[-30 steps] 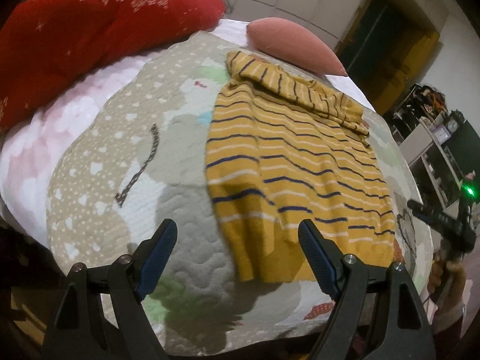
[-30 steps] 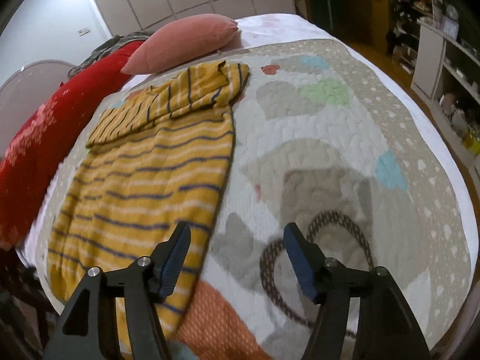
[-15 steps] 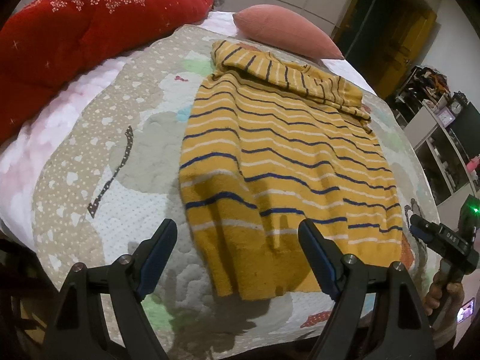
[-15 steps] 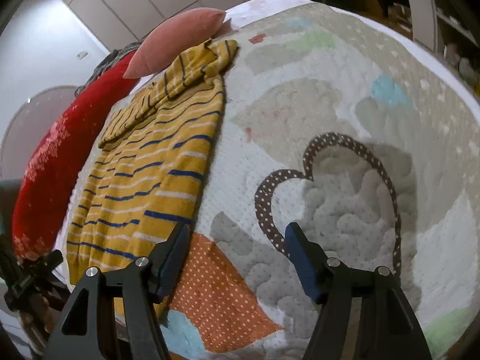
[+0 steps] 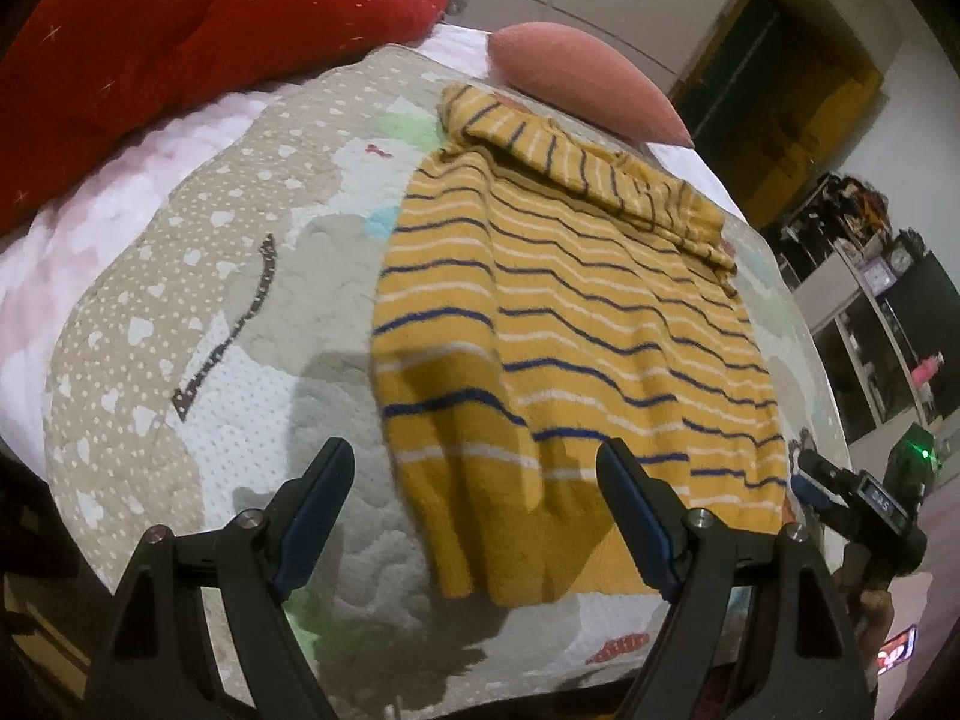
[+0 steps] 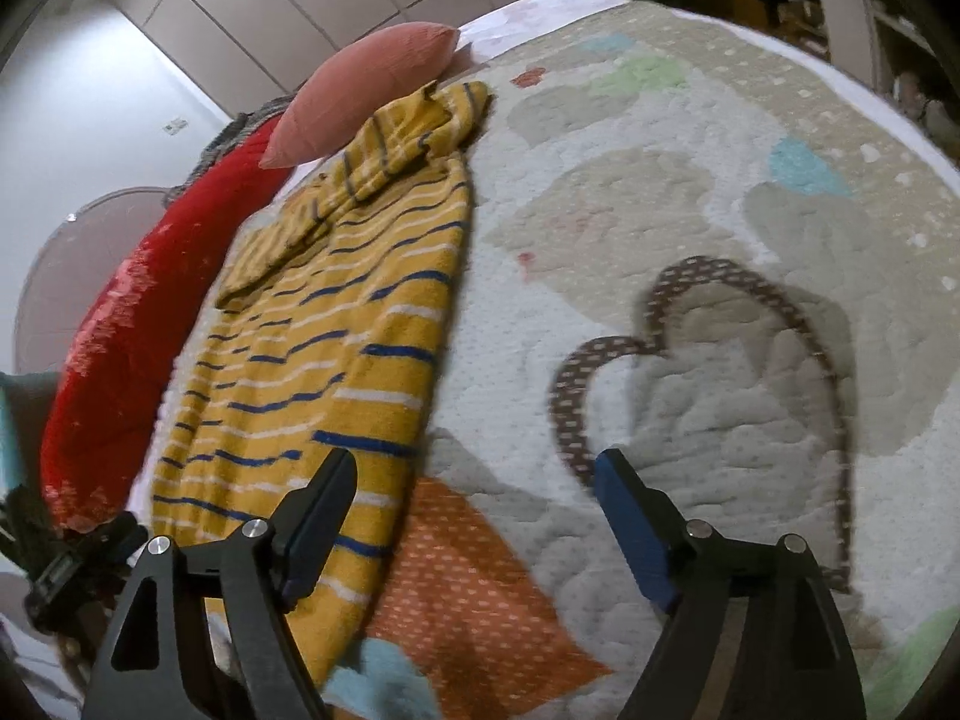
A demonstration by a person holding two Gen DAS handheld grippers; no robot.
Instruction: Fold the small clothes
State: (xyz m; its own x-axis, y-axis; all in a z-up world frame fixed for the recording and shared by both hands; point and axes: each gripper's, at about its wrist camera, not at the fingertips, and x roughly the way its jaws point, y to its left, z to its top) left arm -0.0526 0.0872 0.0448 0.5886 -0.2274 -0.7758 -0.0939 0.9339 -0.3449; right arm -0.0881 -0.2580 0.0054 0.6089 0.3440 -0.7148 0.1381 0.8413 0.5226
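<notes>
A yellow sweater (image 5: pixel 570 324) with blue and white stripes lies flat on the quilted bedspread (image 5: pixel 180 300), its sleeves folded across the far end. My left gripper (image 5: pixel 474 480) is open and empty, just above the sweater's near left hem corner. In the right wrist view the sweater (image 6: pixel 336 348) lies to the left. My right gripper (image 6: pixel 474 480) is open and empty, above the quilt (image 6: pixel 690 210) by the sweater's near right hem corner. The right gripper also shows at the right edge of the left wrist view (image 5: pixel 852 498).
A red duvet (image 5: pixel 180 42) is piled at the far left of the bed. A pink pillow (image 5: pixel 588 84) lies beyond the sweater. Shelves (image 5: pixel 882 300) and a doorway (image 5: pixel 774 48) stand to the right of the bed.
Both grippers have moved closer to the sweater's near hem. The right gripper has swung toward the sweater's right corner. Both stay open.
</notes>
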